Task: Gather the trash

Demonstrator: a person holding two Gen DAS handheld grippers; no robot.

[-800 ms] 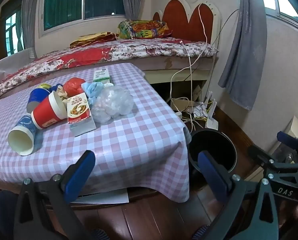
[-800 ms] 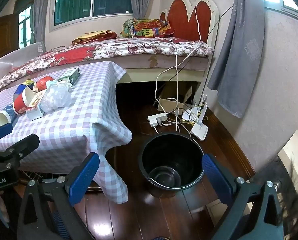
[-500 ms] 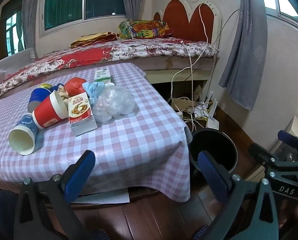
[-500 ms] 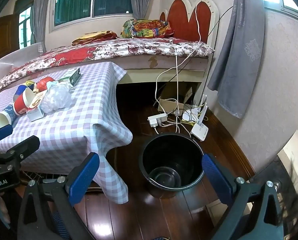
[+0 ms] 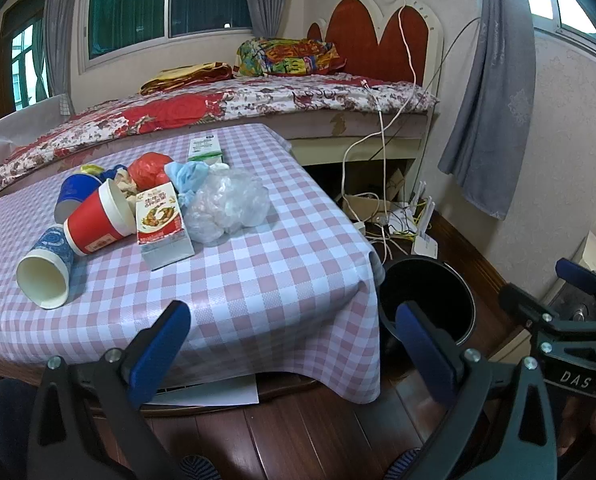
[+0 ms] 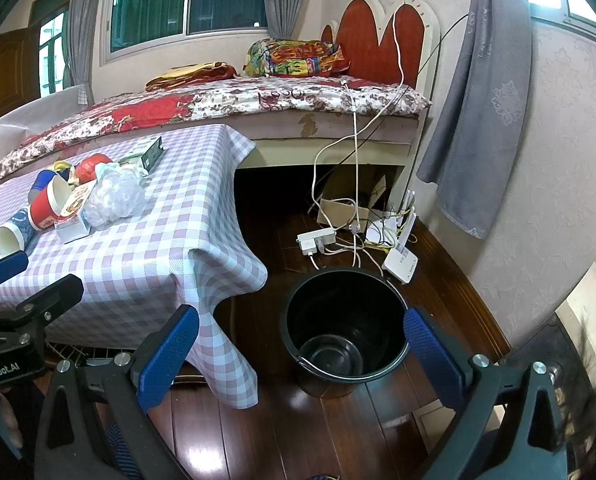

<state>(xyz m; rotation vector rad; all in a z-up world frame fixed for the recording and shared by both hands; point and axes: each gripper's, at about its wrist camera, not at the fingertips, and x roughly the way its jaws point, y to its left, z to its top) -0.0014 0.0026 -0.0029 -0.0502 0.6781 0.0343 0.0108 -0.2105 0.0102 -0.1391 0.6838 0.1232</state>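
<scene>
Checked table [image 5: 257,280] carries cups [image 5: 97,224], cartons [image 5: 159,224], plastic bags [image 5: 229,204].

1. I'm seeing a pink-and-white checked tablecloth [image 5: 257,264].
2. I'm looking at a red cup [image 5: 97,224], a blue patterned cup [image 5: 49,264] and a clear bag [image 5: 229,204].
3. I'm viewing a black bucket [image 6: 344,332] on dark wood floor [image 6: 257,432].

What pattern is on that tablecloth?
The tablecloth has pink and white checks, clearest from the left wrist camera.
</scene>
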